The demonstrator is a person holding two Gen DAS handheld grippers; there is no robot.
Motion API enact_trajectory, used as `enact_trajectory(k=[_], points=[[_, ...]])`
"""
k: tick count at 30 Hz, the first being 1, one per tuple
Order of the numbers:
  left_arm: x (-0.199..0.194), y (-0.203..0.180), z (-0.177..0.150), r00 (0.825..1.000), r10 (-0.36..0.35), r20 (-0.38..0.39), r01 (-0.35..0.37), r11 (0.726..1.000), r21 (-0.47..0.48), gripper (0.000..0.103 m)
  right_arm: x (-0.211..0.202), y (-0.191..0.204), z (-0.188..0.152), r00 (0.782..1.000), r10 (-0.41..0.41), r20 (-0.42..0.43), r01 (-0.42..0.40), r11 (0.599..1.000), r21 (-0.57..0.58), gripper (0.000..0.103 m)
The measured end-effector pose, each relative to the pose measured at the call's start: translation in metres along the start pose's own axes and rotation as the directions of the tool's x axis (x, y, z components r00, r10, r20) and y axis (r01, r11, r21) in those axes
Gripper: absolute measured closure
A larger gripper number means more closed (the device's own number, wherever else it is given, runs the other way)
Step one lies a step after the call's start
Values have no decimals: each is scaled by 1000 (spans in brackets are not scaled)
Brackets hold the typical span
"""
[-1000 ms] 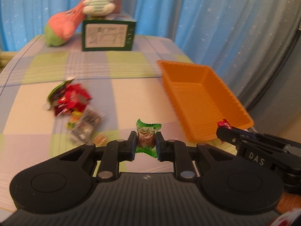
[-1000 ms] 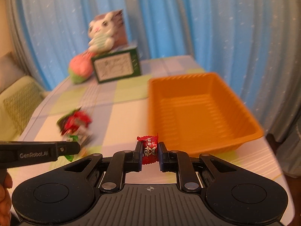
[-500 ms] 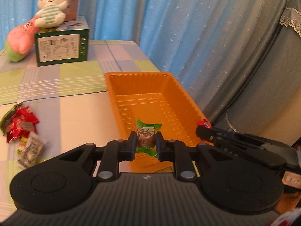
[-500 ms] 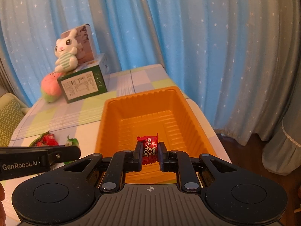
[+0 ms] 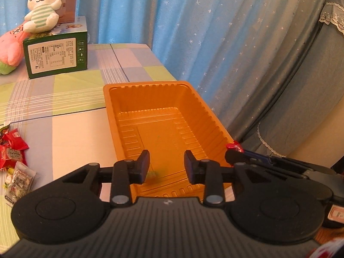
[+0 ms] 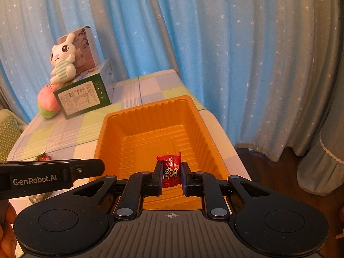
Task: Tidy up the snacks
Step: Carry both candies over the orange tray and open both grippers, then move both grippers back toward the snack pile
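An orange tray (image 5: pixel 111 116) stands on the checked tablecloth, also in the right wrist view (image 6: pixel 103 133). My left gripper (image 5: pixel 166 165) is open and empty above the tray's near end. A blurred green trace (image 5: pixel 152 173), perhaps the green candy, shows on the tray floor below its left finger. My right gripper (image 6: pixel 171 172) is shut on a red wrapped candy (image 6: pixel 170 171) and holds it over the tray's near end. The right gripper's tip with the red wrapper (image 5: pixel 234 146) shows at the tray's right rim in the left wrist view.
A heap of loose snack packets (image 5: pixel 13 157) lies on the table left of the tray. A green box (image 5: pixel 56 57) with a white rabbit toy (image 5: pixel 43 6) and a pink plush (image 5: pixel 9 49) stands at the back. Blue curtains hang behind; the table edge runs right of the tray.
Both grippers moved from the snack heap to over the tray. My left gripper opened and the green candy left its fingers. The right gripper still holds the red candy.
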State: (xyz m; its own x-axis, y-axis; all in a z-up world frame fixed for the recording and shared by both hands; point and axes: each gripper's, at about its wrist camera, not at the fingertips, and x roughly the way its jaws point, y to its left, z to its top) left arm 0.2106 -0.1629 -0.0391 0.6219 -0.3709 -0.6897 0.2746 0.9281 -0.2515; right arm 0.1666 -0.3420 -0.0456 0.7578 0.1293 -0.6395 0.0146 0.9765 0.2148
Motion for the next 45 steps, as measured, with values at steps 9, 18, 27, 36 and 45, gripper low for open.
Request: enact_trajectory(k=[9, 18, 27, 36, 45], points=[[-22, 20, -12, 1000, 27, 5, -27, 998, -59, 66, 0, 5, 2, 1000, 13, 0, -13, 1000, 3, 86], [-46, 39, -23, 997, 70, 28, -68, 994, -86, 60, 13, 12, 14, 996, 90, -12, -90, 996, 19, 77], [-76, 61, -43, 991, 129, 37, -126, 988, -85, 53, -15, 8, -2, 998, 69, -2, -69, 995, 79, 39], [-116, 86, -70, 983, 179, 39, -173, 977, -127, 49, -59, 35, -31, 997, 82, -1, -82, 994, 78, 39], [-159, 112, -97, 964, 262, 57, -251, 956, -150, 46, -82, 71, -50, 992, 121, -23, -120, 992, 32, 39]])
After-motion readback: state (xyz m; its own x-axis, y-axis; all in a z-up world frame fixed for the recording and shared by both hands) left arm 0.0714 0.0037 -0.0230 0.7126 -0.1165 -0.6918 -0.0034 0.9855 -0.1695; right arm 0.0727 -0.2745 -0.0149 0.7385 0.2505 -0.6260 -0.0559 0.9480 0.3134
